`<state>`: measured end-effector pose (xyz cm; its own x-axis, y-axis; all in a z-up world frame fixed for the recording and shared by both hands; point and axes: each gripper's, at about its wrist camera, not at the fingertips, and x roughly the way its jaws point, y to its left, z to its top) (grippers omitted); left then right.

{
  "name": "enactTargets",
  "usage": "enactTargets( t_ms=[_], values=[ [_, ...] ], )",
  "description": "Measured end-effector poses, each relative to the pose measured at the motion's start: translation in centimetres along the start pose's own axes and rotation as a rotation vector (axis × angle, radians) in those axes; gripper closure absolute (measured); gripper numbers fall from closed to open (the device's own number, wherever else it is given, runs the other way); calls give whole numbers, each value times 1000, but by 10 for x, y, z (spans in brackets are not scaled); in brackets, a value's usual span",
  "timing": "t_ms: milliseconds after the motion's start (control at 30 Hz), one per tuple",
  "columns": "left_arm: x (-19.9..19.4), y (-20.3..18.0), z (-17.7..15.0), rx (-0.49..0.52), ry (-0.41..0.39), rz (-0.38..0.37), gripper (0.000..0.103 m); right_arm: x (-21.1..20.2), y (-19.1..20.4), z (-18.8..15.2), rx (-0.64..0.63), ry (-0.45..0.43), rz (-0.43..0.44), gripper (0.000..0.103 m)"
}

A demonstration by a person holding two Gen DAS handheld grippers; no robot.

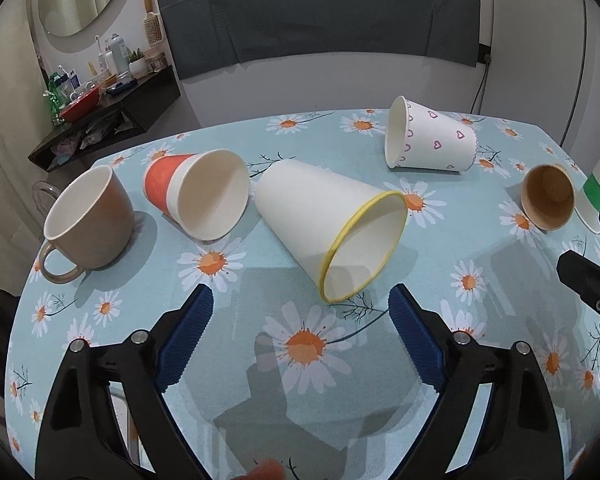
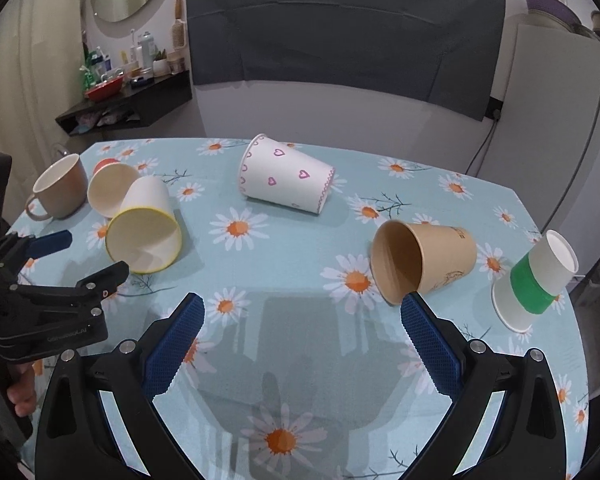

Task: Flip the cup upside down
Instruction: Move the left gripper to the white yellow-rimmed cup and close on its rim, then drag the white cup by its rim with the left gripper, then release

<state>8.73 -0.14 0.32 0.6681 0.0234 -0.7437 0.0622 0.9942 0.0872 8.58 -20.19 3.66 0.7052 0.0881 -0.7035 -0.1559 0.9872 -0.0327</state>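
Several cups lie on a daisy-print tablecloth (image 1: 292, 400). A white cup with a yellow rim (image 1: 328, 224) lies on its side, mouth toward my left gripper (image 1: 300, 300), which is open and empty just in front of it. An orange-and-white cup (image 1: 196, 196) lies beside it, and a tan mug (image 1: 88, 220) stands upright at the left. A heart-print cup (image 2: 284, 176) lies on its side at the back. A brown paper cup (image 2: 420, 260) lies on its side just ahead of my open, empty right gripper (image 2: 302, 308). A green-banded cup (image 2: 536, 280) stands upside down, tilted, at the right.
The table's right edge runs close to the green-banded cup. A white fridge (image 2: 556, 120) stands behind on the right, and a dark shelf (image 1: 100, 120) with bottles and a red bowl on the left. The left gripper (image 2: 68, 264) shows in the right wrist view.
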Motion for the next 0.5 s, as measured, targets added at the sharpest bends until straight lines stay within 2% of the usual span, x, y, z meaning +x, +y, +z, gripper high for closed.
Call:
enactTargets(
  t_ms=[133,167,200,233,267,300,333,400,500],
  values=[
    [16,3,7,-22,15,-25,25,15,-2,6,8,2,51,8],
    [19,3,8,-30,14,-40,30,18,-3,6,15,-1,66,8],
    [21,4,8,-41,15,-52,40,23,-4,4,24,4,83,8],
    [24,4,8,-51,21,-59,45,28,-4,2,34,18,98,8],
    [27,4,8,-55,29,-58,57,33,-4,0,45,41,109,8],
    [29,3,8,-52,41,-52,76,37,-4,-2,51,63,118,8],
    [32,3,7,-48,53,-52,85,39,-4,-4,51,72,129,8],
    [29,5,4,-58,45,-68,93,39,-5,-5,57,66,128,8],
    [17,7,5,-51,1,-65,98,37,-9,-6,73,54,104,8]
  ],
)
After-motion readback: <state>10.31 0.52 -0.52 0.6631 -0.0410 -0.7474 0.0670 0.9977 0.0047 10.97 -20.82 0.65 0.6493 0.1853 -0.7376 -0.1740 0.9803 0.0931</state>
